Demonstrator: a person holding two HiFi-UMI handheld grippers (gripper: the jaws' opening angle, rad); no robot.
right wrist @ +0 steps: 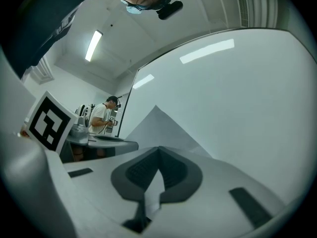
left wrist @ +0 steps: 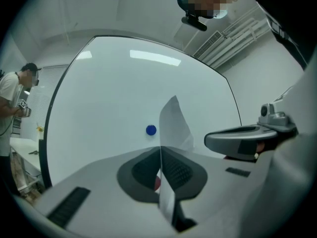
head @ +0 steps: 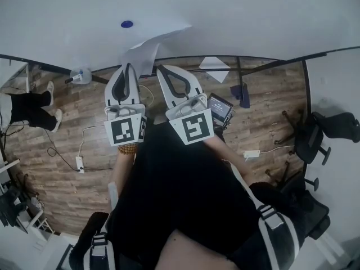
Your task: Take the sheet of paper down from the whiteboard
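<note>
A white sheet of paper (head: 149,48) hangs curled off the whiteboard (head: 236,16), its upper right corner lying against the board. A blue magnet (head: 126,24) sits on the board to the sheet's upper left, apart from it. My left gripper (head: 130,66) is shut on the sheet's lower edge; in the left gripper view the paper (left wrist: 174,125) runs edge-on between the closed jaws (left wrist: 160,148). My right gripper (head: 161,68), just to the right, is shut on the same edge, and the paper (right wrist: 158,128) rises from its jaws (right wrist: 158,148).
Another person (left wrist: 12,98) stands left of the board, with their legs (head: 34,106) showing in the head view. On the wooden floor are a laptop (head: 219,107), a power strip (head: 79,163), cables, and black office chairs (head: 320,134) at the right.
</note>
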